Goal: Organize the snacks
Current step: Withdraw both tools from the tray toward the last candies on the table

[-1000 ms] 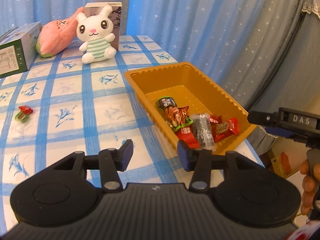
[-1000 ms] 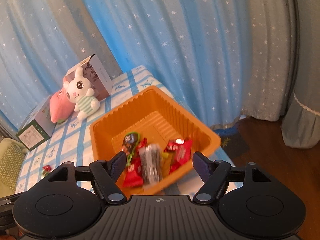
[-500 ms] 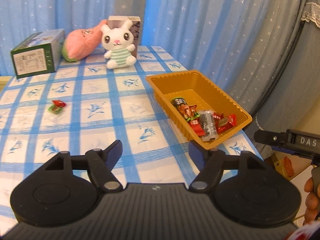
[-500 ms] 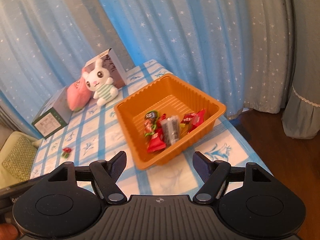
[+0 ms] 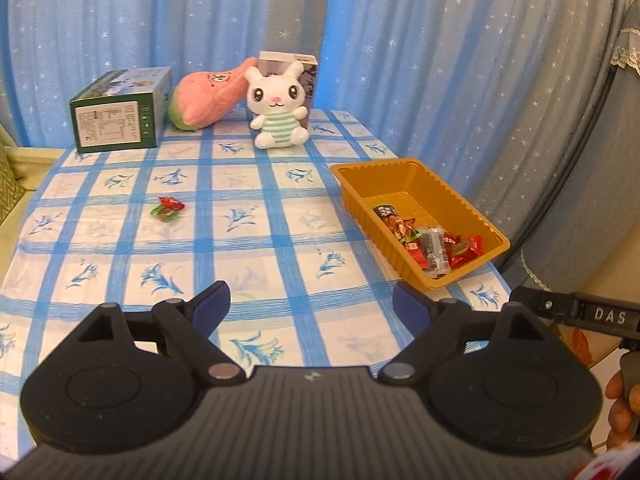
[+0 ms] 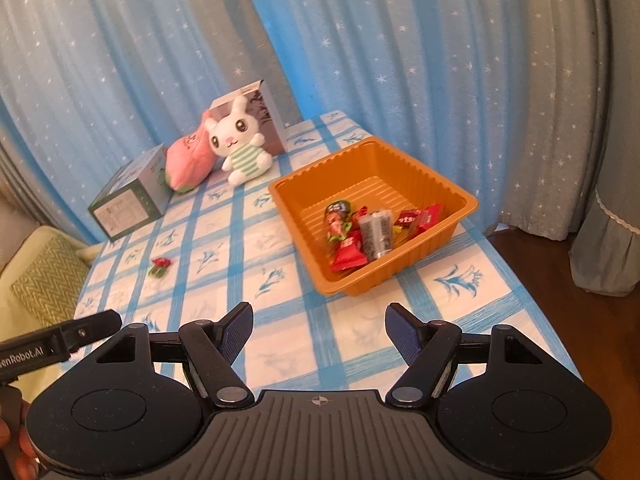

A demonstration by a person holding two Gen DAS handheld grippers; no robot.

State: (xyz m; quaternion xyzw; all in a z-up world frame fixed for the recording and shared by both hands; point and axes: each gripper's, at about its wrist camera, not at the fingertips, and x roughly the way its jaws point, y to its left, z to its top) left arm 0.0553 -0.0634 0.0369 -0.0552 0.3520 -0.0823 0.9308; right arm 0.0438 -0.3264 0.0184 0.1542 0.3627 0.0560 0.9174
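Both grippers hang over the near edge of the checked tablecloth (image 5: 280,240), nothing between their fingers. The left gripper (image 5: 310,300) has just been spreading its jaws and they stand wide apart, empty. The right gripper (image 6: 319,328) has its jaws parted too, empty as well. The orange tray (image 6: 424,256) sits ahead of them, well beyond the fingertips, with wrapped snacks (image 6: 362,232) heaped at its near end. One loose red-and-green candy (image 5: 168,207) lies well left of the tray, out on the cloth, far from either gripper.
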